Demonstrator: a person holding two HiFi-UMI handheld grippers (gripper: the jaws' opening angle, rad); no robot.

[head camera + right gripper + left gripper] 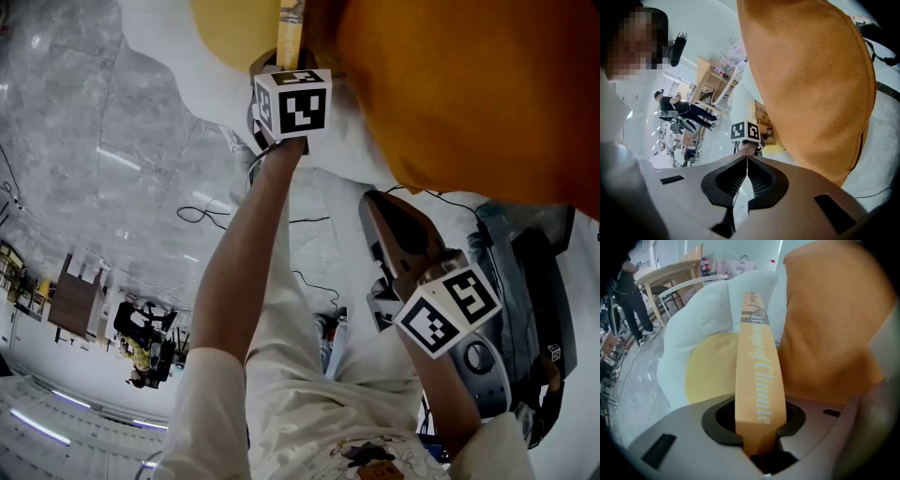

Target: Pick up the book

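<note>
Count: we have one book (757, 376), two grippers, one orange pillow (829, 324), one round yellow cushion (710, 369) and one white puffy seat (698, 315).

Left gripper (759, 427): pinching the book by the near end of its spine, both dark pads pressed on it. Right gripper (747, 168): jaws pressed together, nothing between them, held off to the side of the orange pillow.

Book: thin, with an orange spine and pale script lettering running along it; there's a darker printed band near the far end. It stands on edge over the white seat, spine toward the left gripper, with the yellow cushion on one side and the orange pillow close on the other. We can't tell whether its lower edge is resting on anything.

View differences:
- Only the left gripper view shows the grip and the spine lettering, plus a wooden table (670, 275) with bottles and a person (628, 301) standing in the background.
- Only the right gripper view shows the book's front cover, with the left gripper's marker cube (745, 131) in front of it.
- In the head view we see both forearms and both marker cubes, but of the book only a sliver of spine above the left cube.
</note>
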